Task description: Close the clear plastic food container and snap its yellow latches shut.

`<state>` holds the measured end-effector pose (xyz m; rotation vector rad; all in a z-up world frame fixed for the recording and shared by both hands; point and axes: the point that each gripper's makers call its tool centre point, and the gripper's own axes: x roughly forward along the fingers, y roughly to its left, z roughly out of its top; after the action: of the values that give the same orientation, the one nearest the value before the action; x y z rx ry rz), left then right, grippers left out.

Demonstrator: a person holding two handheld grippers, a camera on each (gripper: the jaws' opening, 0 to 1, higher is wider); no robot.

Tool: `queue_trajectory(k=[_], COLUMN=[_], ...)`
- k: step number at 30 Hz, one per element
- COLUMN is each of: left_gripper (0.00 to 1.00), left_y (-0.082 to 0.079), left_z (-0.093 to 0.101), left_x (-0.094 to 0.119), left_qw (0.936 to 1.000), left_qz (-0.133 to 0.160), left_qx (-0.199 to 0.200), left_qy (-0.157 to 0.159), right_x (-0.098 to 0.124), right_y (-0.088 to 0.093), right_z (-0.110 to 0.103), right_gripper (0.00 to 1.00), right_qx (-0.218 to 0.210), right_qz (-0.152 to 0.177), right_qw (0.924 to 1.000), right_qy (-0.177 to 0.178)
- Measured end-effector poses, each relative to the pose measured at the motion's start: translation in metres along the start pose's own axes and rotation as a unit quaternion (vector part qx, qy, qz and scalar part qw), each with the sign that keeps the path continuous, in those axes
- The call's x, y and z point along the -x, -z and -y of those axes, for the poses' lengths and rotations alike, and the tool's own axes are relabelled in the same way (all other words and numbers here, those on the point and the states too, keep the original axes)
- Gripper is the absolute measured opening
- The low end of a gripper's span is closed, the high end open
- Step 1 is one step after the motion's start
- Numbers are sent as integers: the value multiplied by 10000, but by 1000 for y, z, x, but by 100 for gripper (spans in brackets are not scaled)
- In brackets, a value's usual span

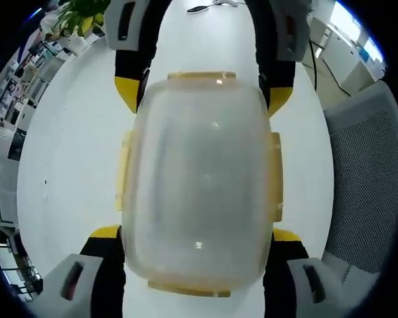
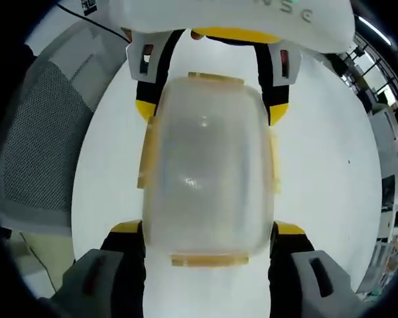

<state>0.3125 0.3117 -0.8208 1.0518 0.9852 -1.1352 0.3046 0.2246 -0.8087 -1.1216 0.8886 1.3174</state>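
Observation:
The clear plastic food container [image 1: 199,179] lies on the white table [image 1: 66,132] with its lid on, seen from above. Yellow latches [image 1: 123,171] run along its four edges and lie flat against it. My left gripper [image 1: 196,233] is open, jaws spread wide astride the container's near end, yellow tips close beside its corners. My right gripper [image 2: 207,229] is also open and straddles the opposite end in the same way. Each gripper appears at the top of the other's view: the right gripper [image 1: 204,93] and the left gripper [image 2: 212,109].
A grey mesh office chair [image 1: 368,179] stands beside the table, also seen as the chair [image 2: 40,132] in the right gripper view. A dark cable [image 1: 209,6] lies at the table's far end. Green plants [image 1: 79,16] and office desks sit beyond.

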Motion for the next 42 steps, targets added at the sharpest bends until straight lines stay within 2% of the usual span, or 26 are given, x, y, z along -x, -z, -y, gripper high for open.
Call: queue_trajectory(k=[9, 24, 42], left_gripper=[85, 85, 87], left_y=[14, 38, 54], left_z=[-4, -16, -39], left_x=[1, 5, 4], left_qw=[9999, 10000, 9994], left_qz=[-145, -38, -69], left_qx=[-2, -24, -233], left_qy=[10, 85, 267], right_x=[-4, -13, -20], right_y=[-13, -35, -50], right_z=[4, 15, 33], right_gripper=[74, 75, 75], right_qx=[25, -27, -282], right_qz=[-8, -102, -204], right_qw=[10000, 9999, 9994], right_qy=[-17, -51, -33])
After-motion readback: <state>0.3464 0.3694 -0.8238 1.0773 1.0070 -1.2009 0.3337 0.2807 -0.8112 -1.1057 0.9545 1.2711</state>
